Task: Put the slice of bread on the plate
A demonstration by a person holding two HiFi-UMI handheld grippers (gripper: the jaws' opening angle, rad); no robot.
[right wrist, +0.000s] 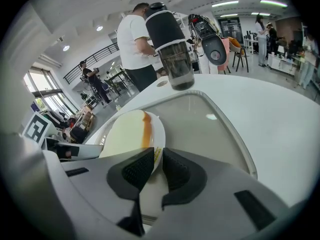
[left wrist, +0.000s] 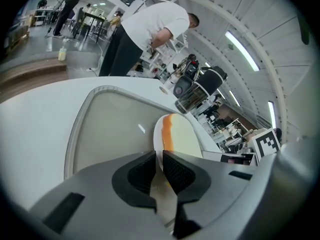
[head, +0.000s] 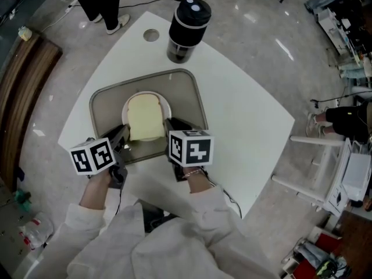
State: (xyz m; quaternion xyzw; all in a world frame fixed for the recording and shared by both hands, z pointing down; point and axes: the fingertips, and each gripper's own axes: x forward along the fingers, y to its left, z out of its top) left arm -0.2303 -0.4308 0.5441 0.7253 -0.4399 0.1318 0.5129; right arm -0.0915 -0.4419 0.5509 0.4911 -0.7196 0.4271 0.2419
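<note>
While I look down at the centre of the frame, the slice of bread [head: 145,116] lies flat on the plate [head: 165,102], which sits on the tray [head: 192,97]. My left gripper [head: 123,139] has its jaws pressed on the plate's lower-left rim, and my right gripper [head: 170,125] pinches the lower-right rim.

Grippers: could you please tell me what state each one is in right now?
Left gripper: closed on the plate rim.
Right gripper: closed on the plate rim too.
</note>
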